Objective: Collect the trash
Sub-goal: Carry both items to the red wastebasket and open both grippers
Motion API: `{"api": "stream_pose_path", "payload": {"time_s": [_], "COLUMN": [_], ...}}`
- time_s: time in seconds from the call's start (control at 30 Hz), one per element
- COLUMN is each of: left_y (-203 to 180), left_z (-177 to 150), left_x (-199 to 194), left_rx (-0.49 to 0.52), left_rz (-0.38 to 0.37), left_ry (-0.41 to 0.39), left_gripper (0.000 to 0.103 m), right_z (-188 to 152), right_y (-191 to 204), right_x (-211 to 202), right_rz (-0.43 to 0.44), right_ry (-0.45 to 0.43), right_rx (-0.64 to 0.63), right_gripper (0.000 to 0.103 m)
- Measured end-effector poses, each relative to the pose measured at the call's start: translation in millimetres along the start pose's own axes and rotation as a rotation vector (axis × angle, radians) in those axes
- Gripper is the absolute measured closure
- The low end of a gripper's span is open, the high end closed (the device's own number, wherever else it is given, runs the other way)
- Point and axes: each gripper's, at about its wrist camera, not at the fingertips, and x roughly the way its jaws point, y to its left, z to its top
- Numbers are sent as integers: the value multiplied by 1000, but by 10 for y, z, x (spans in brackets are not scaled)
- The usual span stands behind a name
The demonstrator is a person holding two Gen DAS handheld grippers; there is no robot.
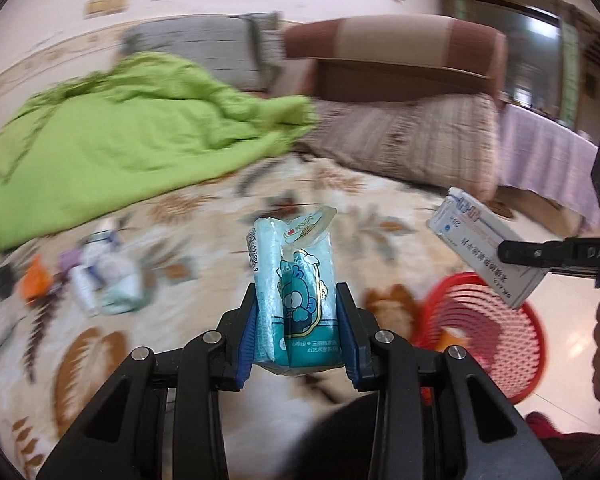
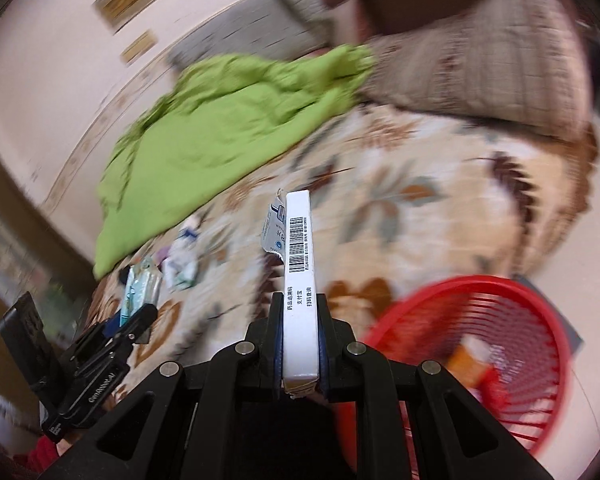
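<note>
You can read "DAS" on the right gripper's finger (image 1: 556, 254) beside the red basket (image 1: 500, 312); the white box (image 2: 299, 280) carries a barcode and "支付宝".

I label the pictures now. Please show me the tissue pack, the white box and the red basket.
tissue pack (image 1: 296, 292), left wrist view, its printed front.
white box (image 2: 299, 280), right wrist view, its narrow side with barcode.
red basket (image 2: 476, 332), right wrist view, its ribbed wall.
</note>
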Motion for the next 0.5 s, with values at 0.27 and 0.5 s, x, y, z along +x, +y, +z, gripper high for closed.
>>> {"api": "stream_pose_path", "payload": {"time_s": [0.27, 0.5], "left_y": [-917, -1251], "left_z": [112, 85], "left_x": [320, 563], "left_rx": [109, 136], "left_rz": [-224, -316], "left_ry": [69, 149], "left_gripper": [67, 32], "right_z": [-128, -213], "right_y": [-633, -971], "right_x": [-470, -469], "right_rz": [-136, -189], "right_ry": [-30, -6], "right_rx": [105, 184], "right_gripper": [88, 84]}}
